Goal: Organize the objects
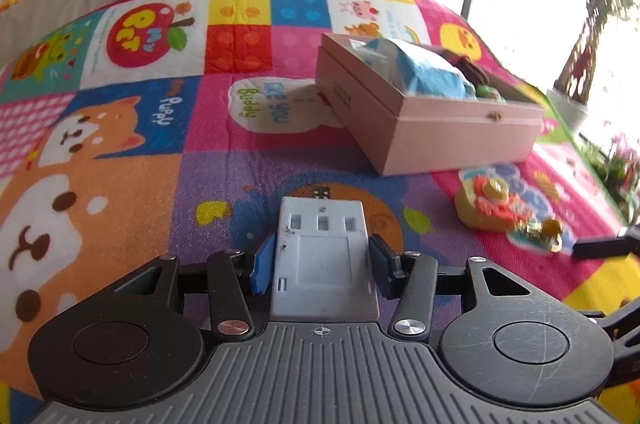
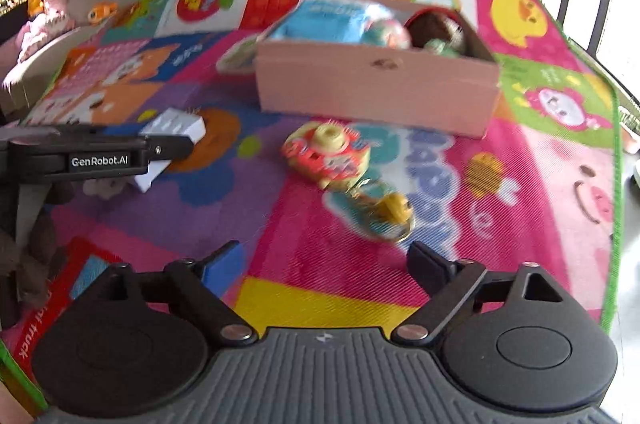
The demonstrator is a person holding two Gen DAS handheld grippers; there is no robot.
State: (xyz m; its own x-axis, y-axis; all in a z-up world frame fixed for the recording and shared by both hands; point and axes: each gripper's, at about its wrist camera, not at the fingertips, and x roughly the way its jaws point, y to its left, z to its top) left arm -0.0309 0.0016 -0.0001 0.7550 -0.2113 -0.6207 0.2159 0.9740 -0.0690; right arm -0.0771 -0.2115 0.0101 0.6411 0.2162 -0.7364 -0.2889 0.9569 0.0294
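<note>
Left wrist view: the left tool (image 1: pixel 320 264) grips a white plastic block (image 1: pixel 322 244) between its blue pads, held above a colourful play mat (image 1: pixel 120 144), probably ready for carrying to the box. A pink wooden box (image 1: pixel 432 120) sits open ahead to the right, already holding a blue packet (image 1: pixel 428 72) and other small toys. A yellow and red toy camera (image 1: pixel 490 202) lies on the mat just before the box.

Right wrist view: the right tool (image 2: pixel 326 264) stands wide open with nothing between its pads. The toy camera lies ahead of it, with a yellow keychain piece (image 2: pixel 394 210) nearer still. Nothing blocks the way to either.
</note>
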